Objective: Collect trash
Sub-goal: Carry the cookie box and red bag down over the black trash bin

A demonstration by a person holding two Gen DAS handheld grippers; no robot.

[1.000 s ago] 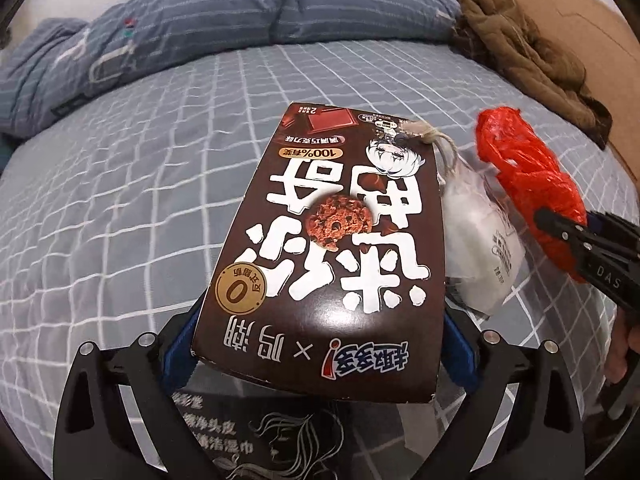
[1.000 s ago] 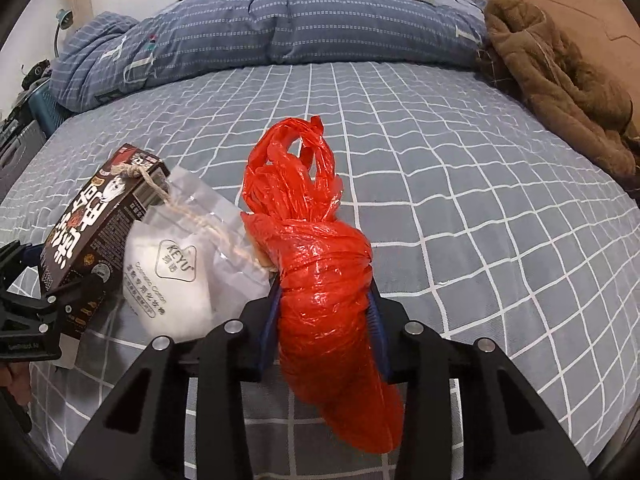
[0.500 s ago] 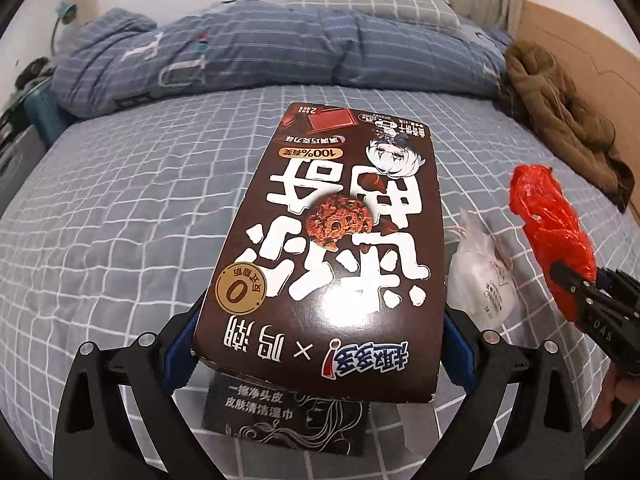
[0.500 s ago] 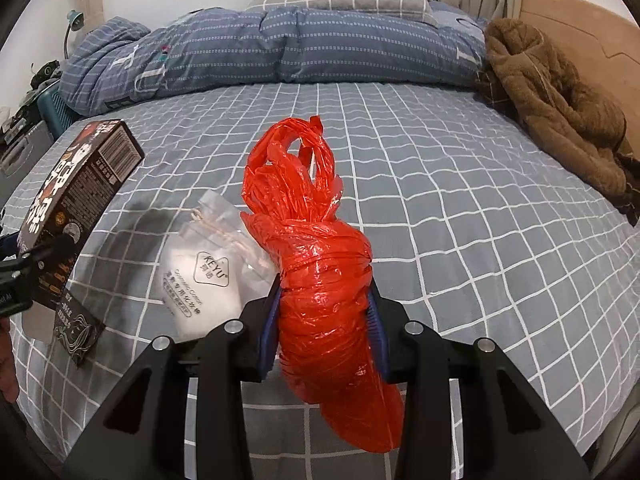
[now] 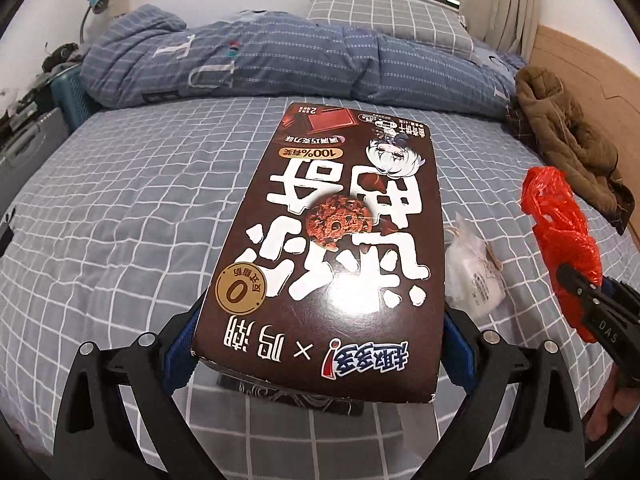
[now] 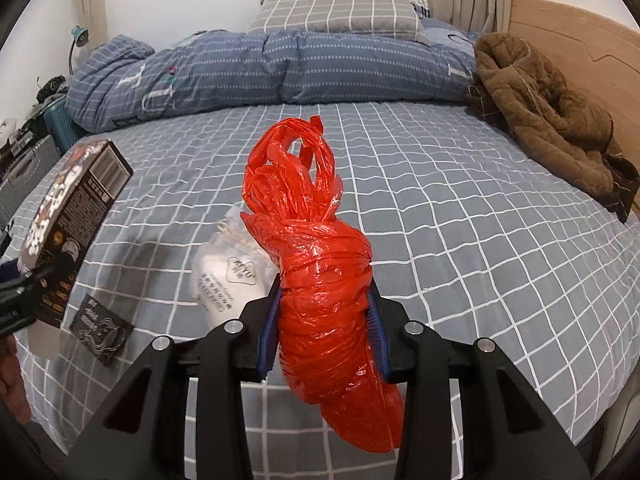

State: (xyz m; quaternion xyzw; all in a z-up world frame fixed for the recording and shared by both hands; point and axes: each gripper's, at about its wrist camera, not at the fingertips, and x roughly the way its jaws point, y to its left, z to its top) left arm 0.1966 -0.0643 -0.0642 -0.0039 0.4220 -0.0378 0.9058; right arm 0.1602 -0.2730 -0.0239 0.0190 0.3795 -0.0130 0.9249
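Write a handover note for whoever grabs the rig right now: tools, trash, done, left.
Left tool: shut on the brown cookie box, lifted off the bed.
Right tool: shut on the rolled red plastic bag, also lifted.
Still on the bed: white cotton-pad pouch and small black packet, side by side near the front edge.
Done: two items picked up.
Left: bin both, then collect the pouch and packet. No bin in view.

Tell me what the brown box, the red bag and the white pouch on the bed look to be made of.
Brown box: printed cardboard, slightly glossy; flat stiff faces, sharp edges, a soft sheen.
Red bag: thin plastic film, shiny; crinkled, twisted folds catching light.
White pouch: probably clear plastic wrap over something soft and white, perhaps cotton; the contents are unclear.
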